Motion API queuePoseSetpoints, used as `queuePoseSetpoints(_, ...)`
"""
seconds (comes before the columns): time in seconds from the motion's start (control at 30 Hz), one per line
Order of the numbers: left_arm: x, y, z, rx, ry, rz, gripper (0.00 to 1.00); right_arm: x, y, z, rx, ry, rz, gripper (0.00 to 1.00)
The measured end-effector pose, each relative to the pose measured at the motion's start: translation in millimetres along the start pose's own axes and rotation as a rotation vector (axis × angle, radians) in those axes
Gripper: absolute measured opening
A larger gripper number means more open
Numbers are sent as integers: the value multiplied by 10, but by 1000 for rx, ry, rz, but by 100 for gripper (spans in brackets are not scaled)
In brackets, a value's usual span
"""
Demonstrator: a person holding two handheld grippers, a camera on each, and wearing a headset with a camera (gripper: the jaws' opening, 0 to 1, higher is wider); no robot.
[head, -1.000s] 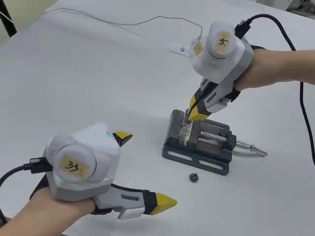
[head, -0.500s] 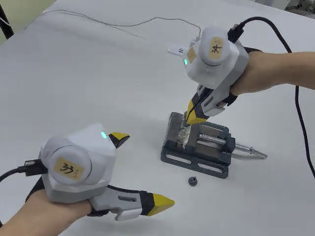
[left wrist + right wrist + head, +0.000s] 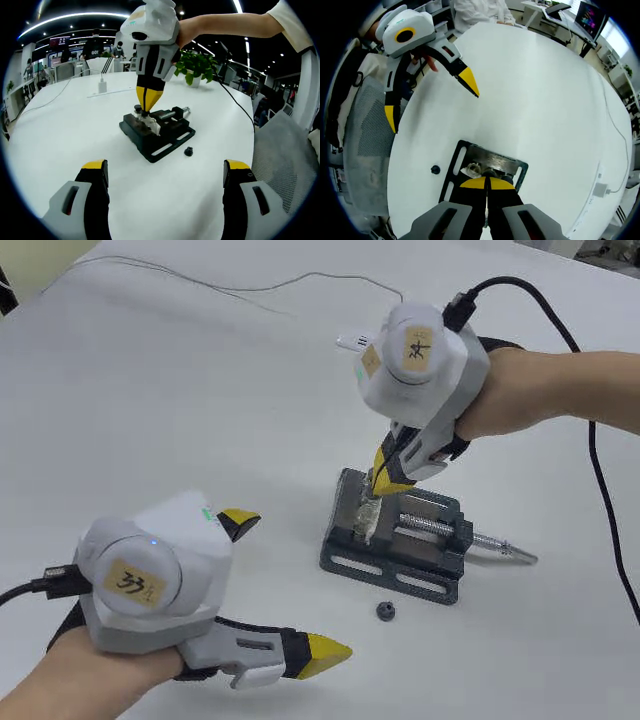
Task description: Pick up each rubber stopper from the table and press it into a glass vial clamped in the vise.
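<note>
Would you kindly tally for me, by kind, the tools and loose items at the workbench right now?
grippers: 2 (left gripper, right gripper)
vise: 1
loose rubber stopper: 1
white plug adapter: 1
Total: 5
The vials in the vise are too small to count.
</note>
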State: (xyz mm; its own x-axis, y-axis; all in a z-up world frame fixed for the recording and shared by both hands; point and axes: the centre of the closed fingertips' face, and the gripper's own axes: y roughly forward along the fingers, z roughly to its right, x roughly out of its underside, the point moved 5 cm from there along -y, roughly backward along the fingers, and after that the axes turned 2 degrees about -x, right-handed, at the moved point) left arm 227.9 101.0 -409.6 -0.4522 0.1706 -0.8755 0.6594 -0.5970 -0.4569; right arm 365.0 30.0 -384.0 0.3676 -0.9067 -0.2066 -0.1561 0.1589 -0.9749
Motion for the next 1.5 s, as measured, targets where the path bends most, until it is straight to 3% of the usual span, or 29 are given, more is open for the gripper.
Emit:
queuePoseSetpoints(0.13,-16,22,-7,4,1,3,95,12,5,16,-12,24,15,0)
queuePoseSetpoints(0.6,2,64,-26,0,-23,8,95,-80,14,10,-64,1,-76,0)
queuePoseSetpoints(0.8,-17,83,-12,5,-23,9,94,-57,3,6,-81,35,-64,0)
queuePoseSetpoints(1.07,-67,74,-4,1,-11,12,94,-65,2,-26,-76,7,-98,0)
queuePoseSetpoints(1.33,-133,17,9,-5,7,21,94,-48,3,-24,-51,19,-91,0)
queuePoseSetpoints(1.5,-178,4,48,3,24,22,95,-38,-1,-22,-34,42,-61,0)
